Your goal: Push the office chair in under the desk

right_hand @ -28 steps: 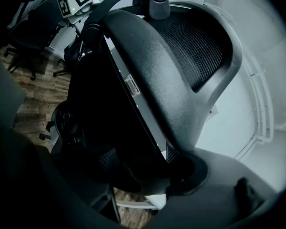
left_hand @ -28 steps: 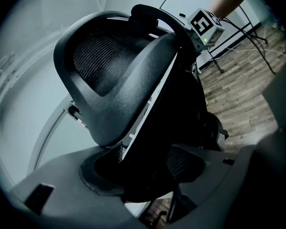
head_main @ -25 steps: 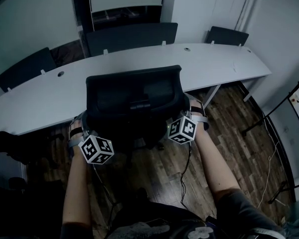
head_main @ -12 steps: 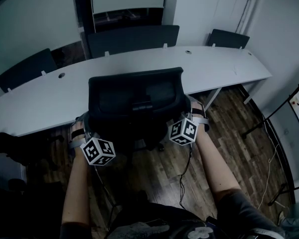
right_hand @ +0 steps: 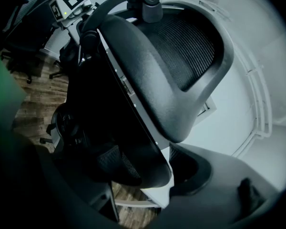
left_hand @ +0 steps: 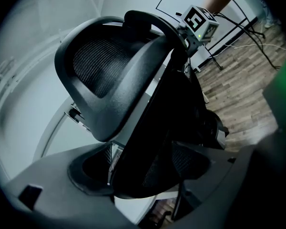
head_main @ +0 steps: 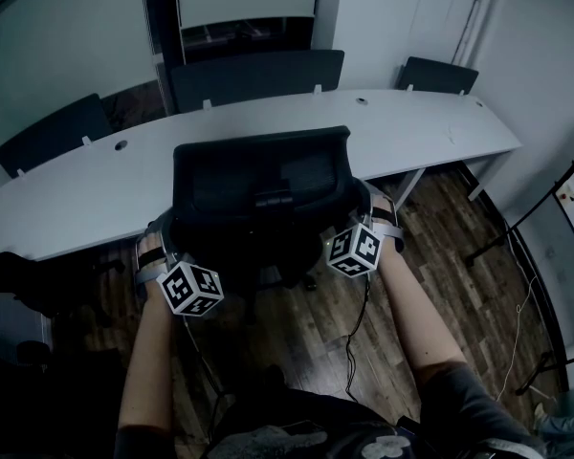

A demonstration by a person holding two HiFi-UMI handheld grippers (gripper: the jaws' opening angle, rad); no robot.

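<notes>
Chair (head_main: pixel 258 189) meets the desk's (head_main: pixel 411 122) near edge. Our left gripper (left_hand: pixel 143 175) has just been opening its jaws, loose around the chair's back. The right gripper (right_hand: pixel 148 175) straddles it too, jaws apart.

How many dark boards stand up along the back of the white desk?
3. One dark board at the left end of the desk, one in the middle beyond the office chair, one at the right end. More may be out of view.

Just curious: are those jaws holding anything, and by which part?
Office chair: backrest's side edges sit between the jaws; left gripper just opened, right gripper's grip unclear.
</notes>
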